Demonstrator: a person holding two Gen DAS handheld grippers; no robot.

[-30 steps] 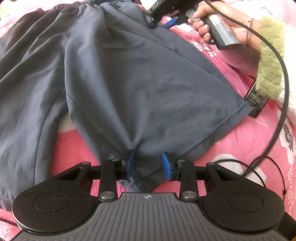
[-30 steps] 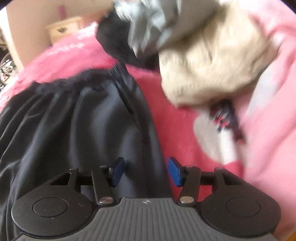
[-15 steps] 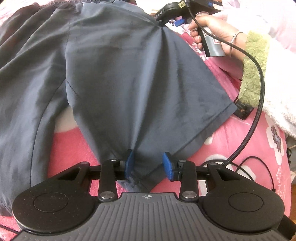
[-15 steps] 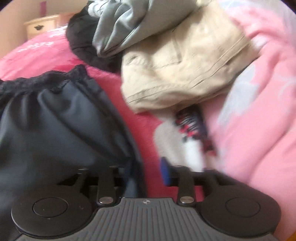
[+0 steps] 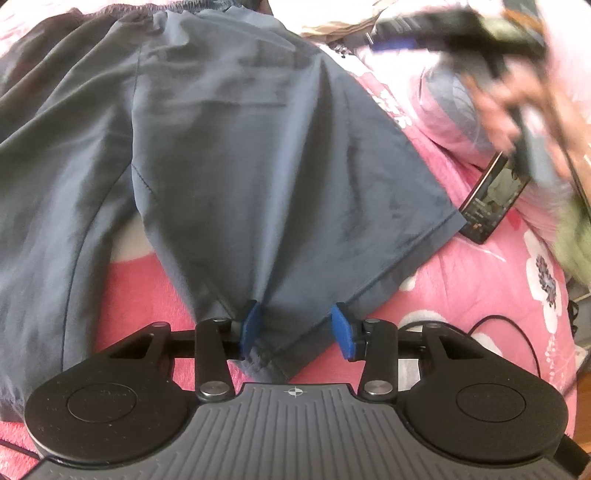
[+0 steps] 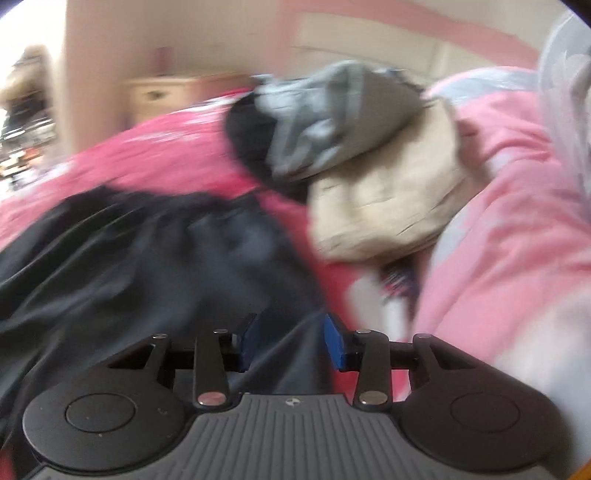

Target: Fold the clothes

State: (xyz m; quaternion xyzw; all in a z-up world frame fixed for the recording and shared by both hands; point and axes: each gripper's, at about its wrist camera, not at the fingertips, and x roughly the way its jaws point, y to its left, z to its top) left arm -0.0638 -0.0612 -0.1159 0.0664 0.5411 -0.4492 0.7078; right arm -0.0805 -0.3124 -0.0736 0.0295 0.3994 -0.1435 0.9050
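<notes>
Dark grey-blue shorts [image 5: 236, 155] lie spread on a pink floral blanket [image 5: 491, 295]. My left gripper [image 5: 295, 328] is open, its blue pads either side of the hem corner of the right leg, which lies between them. The right gripper shows blurred at the top right of the left wrist view [image 5: 436, 27], held in a hand above the blanket. In the right wrist view the right gripper [image 6: 288, 343] is open with the waistband side of the shorts [image 6: 155, 258] between and ahead of its pads; this view is blurred.
A phone [image 5: 493, 199] lies on the blanket by the shorts' right hem. A pile of other clothes, beige [image 6: 388, 206] and grey [image 6: 325, 118], sits beyond the waistband. A cable [image 5: 517, 332] runs over the blanket at right. A wooden nightstand [image 6: 166, 96] stands behind.
The right gripper, which had closed in on the shorts' waist edge, has opened wider and lifted away to the right. The pulled-up fabric has dropped flat. My left gripper has widened slightly.
</notes>
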